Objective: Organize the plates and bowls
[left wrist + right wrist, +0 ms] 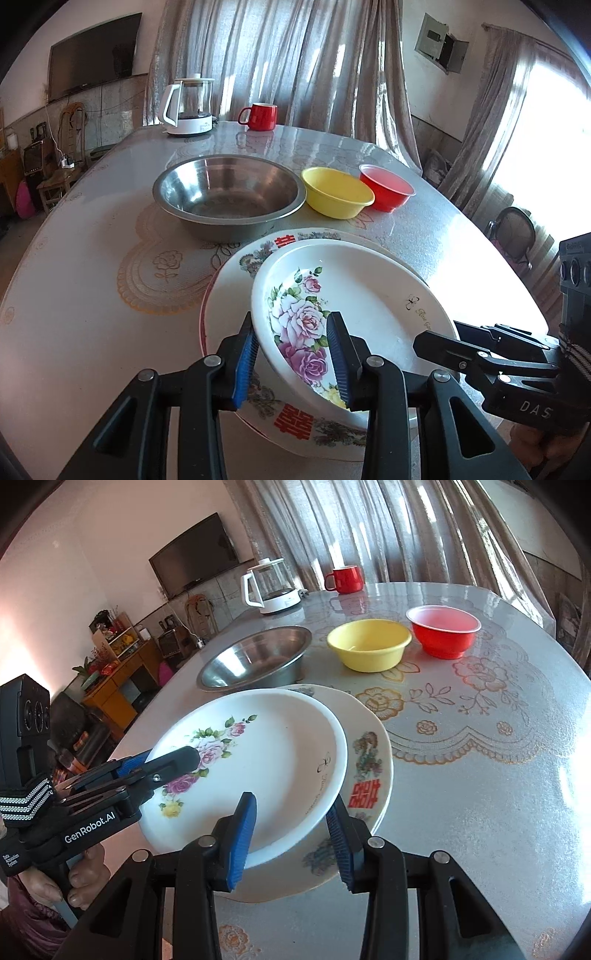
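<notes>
Tech A: Curtains (280,62) back the table (85,295). Contents?

Tech B: Steel basin (229,194), then wedding plate (229,295) flat on the table, rose plate (354,295) tilted above it, yellow bowl (338,192), red bowl (386,186).

Tech A: Jaws?

Tech B: Left gripper (291,365) and right gripper (291,840) each clamp opposite rims of the rose plate.

Table (92,258) bears steel basin (229,195), yellow bowl (338,192), red bowl (386,186).
</notes>
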Demonstrator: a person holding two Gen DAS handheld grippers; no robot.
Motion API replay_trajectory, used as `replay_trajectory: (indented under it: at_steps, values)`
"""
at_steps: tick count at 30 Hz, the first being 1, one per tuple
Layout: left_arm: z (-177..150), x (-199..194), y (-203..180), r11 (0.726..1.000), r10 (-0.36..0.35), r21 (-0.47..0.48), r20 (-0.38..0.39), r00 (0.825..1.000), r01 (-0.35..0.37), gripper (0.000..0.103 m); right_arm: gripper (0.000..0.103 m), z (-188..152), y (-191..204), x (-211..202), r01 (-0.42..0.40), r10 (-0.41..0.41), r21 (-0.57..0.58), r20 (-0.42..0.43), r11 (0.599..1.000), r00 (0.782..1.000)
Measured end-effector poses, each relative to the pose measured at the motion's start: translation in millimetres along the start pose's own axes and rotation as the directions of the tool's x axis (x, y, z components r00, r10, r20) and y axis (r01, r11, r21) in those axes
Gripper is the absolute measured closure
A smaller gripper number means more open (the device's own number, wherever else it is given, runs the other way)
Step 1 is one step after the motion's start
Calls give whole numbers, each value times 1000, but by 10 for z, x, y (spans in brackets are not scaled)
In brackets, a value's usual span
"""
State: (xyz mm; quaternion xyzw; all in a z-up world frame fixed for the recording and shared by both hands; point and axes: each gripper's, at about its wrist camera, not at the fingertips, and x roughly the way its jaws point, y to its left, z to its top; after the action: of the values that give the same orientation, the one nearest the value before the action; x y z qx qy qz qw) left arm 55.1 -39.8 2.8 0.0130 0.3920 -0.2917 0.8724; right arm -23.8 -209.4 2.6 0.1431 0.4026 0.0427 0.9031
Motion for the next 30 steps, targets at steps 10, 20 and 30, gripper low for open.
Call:
replay_trajectory:
  at_steps: [10,20,30]
  values:
    - [-60,82,43,999,-24,-47,-58,998,21,57,60,70,79,66,53,-57,-74,-55,996,997]
    - [-70,9,1,998,-16,-55,-78,997,11,48,60,104,132,98,114,-124,-108,-90,988,988]
    - [-100,-13,6,996,-54,-72,-80,995,48,45,60,85,242,157,167,-188,-191,-100,967,977]
